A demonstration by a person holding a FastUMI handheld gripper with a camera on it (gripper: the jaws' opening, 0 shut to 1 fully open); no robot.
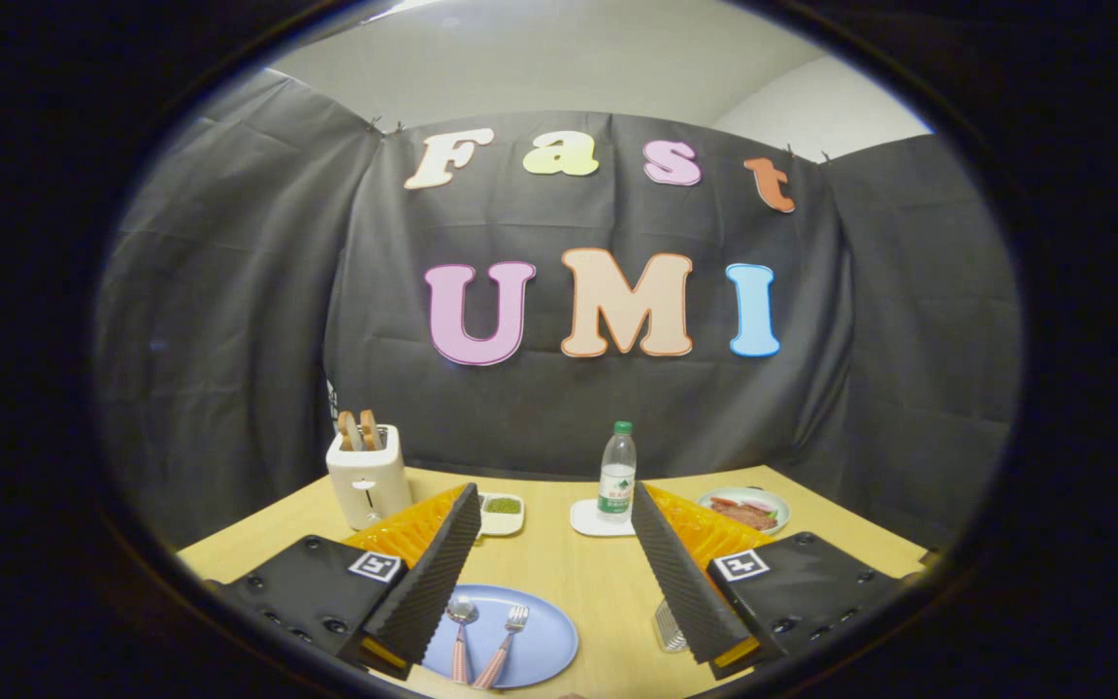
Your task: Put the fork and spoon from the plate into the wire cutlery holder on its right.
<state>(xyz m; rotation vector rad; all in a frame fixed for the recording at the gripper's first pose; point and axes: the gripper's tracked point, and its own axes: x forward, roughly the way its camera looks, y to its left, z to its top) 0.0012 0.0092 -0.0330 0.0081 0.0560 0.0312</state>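
Presently nothing is transferred. Beside the left finger, the round pale-blue plate (544, 646) carries both the metal spoon with striped pink handle (462, 636) and the matching metal fork (504, 646), heads pointing away, long axes roughly along the fingers. The gripper (559, 582) hangs wide apart, empty. The wire cutlery holder (669, 626) sits against the right finger's inner side.

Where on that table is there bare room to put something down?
Bare wood runs between the open tool, from the blue plate up to the bottle's coaster. The far edge is crowded: toaster, small dish, bottle, food plate.
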